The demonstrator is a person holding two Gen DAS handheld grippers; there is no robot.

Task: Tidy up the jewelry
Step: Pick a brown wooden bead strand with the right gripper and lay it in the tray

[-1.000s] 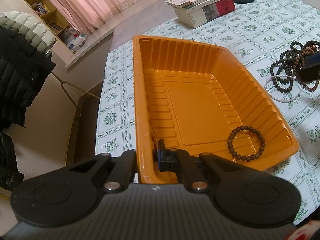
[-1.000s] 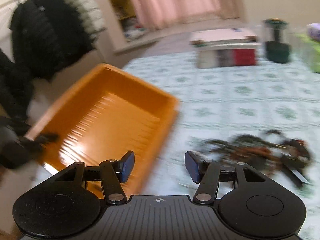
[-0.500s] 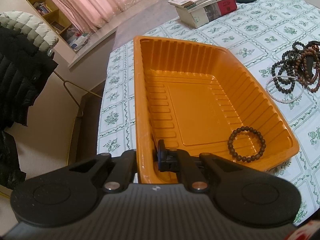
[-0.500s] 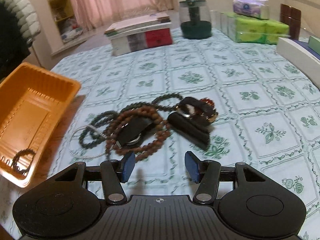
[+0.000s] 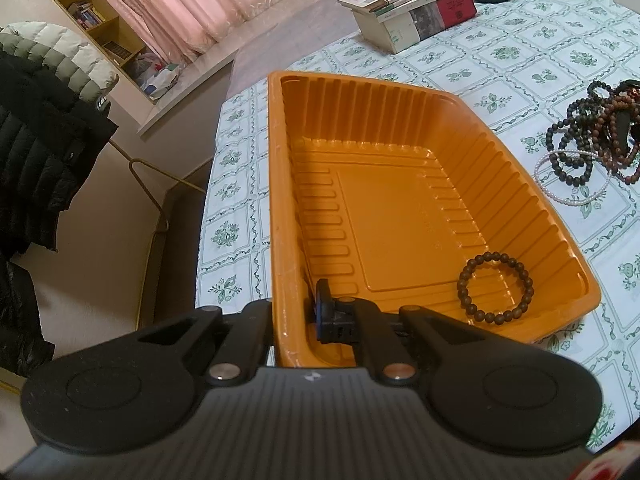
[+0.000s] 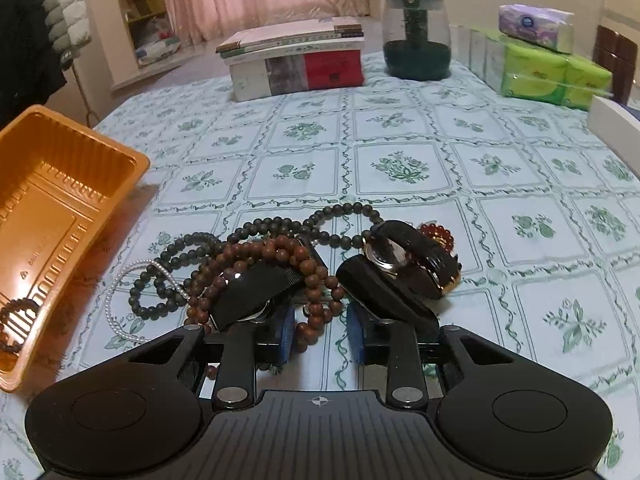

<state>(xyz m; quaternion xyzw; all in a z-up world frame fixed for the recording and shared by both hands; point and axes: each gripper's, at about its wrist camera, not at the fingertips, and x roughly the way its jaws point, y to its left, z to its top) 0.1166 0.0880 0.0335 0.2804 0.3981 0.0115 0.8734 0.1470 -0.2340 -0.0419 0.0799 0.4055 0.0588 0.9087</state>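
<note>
My left gripper is shut on the near wall of the orange plastic tray, one finger inside and one outside. A dark bead bracelet lies in the tray's near right corner. Right of the tray sits a tangled jewelry pile. In the right wrist view that pile holds a reddish-brown bead strand, dark bead strands, a thin pearl bracelet and two black watches. My right gripper is low over the pile's near edge, its jaws closing with a loop of brown beads between them, the right pad still apart.
A stack of books, a glass jar and green tissue packs stand along the far side of the flowered tablecloth. A white box is at the right. Dark jackets hang beyond the table's left edge.
My right gripper has swung from beside the tray to the jewelry pile, dropped toward it, and its jaws have narrowed around the brown beads. The left gripper and tray have stayed still.
</note>
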